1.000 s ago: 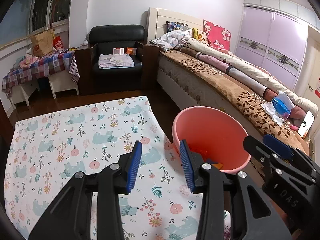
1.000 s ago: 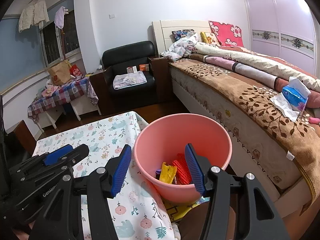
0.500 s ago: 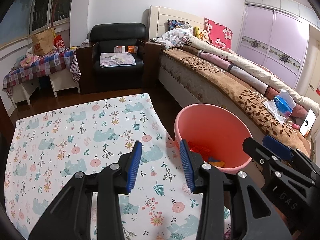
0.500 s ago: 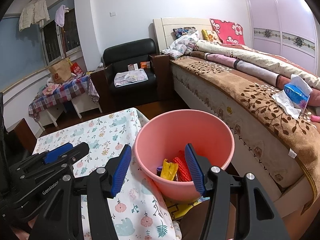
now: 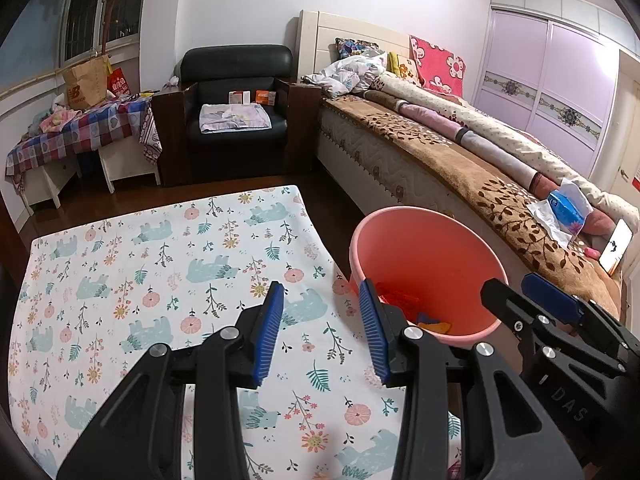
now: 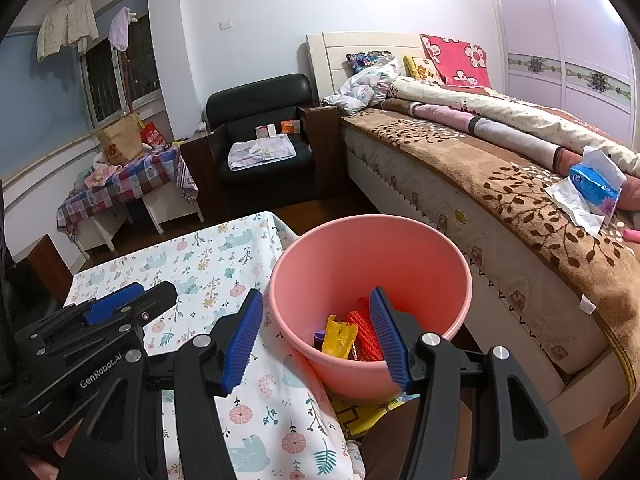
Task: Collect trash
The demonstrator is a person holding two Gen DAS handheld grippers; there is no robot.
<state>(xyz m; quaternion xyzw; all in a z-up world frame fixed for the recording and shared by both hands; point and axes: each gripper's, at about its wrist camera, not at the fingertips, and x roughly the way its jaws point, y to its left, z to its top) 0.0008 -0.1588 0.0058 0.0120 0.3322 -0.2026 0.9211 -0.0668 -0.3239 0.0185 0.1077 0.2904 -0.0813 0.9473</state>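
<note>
Left fingers: left gripper [image 5: 320, 332] is standing wide apart and gripping nothing, hovering over the floral tablecloth [image 5: 160, 280], probably idling since no trash is lying on the cloth.
Left view, bin: pink bin [image 5: 428, 240] is sitting at 3 o'clock of the fingers, just off the table's edge, likely parked there so scraps can be dropped in easily.
Left view, extra: a blue tissue pack [image 5: 566, 210] on the bed [image 5: 440, 152] and a white phone-like slab beside it are showing; bin contents are mostly hidden here.
Right fingers: right gripper [image 6: 320, 340] is also spread wide and carrying nothing, hanging over the bin's near rim at 6 o'clock.
Right view, trash: yellow wrapper [image 6: 340, 336] and red ribbed wrapper [image 6: 366, 336] are lying in the bin bottom, so collection looks largely finished.
Right view, extra: something yellow is peeking out under the bin; what it is I cannot tell.
</note>
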